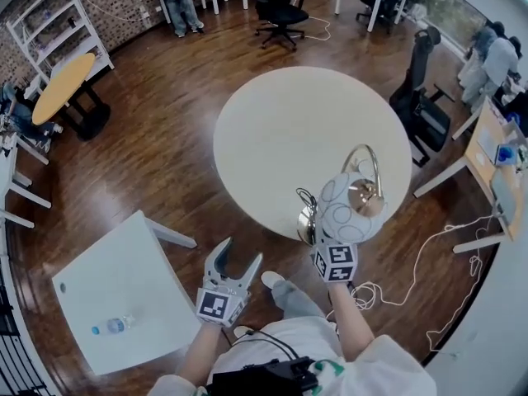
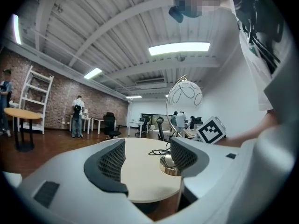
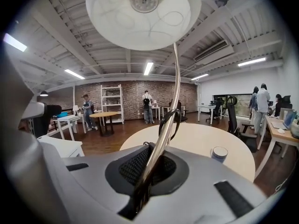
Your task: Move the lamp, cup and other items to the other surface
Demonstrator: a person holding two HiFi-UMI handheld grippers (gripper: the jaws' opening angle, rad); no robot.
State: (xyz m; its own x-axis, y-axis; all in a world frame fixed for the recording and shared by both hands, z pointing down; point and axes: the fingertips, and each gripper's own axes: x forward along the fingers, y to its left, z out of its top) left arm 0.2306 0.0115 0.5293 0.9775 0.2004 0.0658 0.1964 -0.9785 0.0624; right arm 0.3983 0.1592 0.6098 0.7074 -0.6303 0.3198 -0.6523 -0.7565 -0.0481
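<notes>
The lamp has a white globe shade [image 1: 351,209], a curved gold stem [image 1: 369,157] and a shiny round base [image 1: 307,221] at the near edge of the round beige table [image 1: 280,130]. My right gripper [image 1: 330,239] is shut on the stem just below the shade. The right gripper view shows the stem [image 3: 163,139] pinched between the pads, the shade [image 3: 142,13] overhead and a small cup [image 3: 218,154] on the table. My left gripper [image 1: 241,258] hangs open and empty over the floor. It faces the lamp base [image 2: 168,164]. Whether the base rests on the table I cannot tell.
A white square table [image 1: 144,262] at lower left carries a water bottle [image 1: 115,326]. Black office chairs [image 1: 422,97] stand right of the round table. A white cable [image 1: 429,262] trails on the wood floor. A small orange table [image 1: 64,85] and a shelf stand far left.
</notes>
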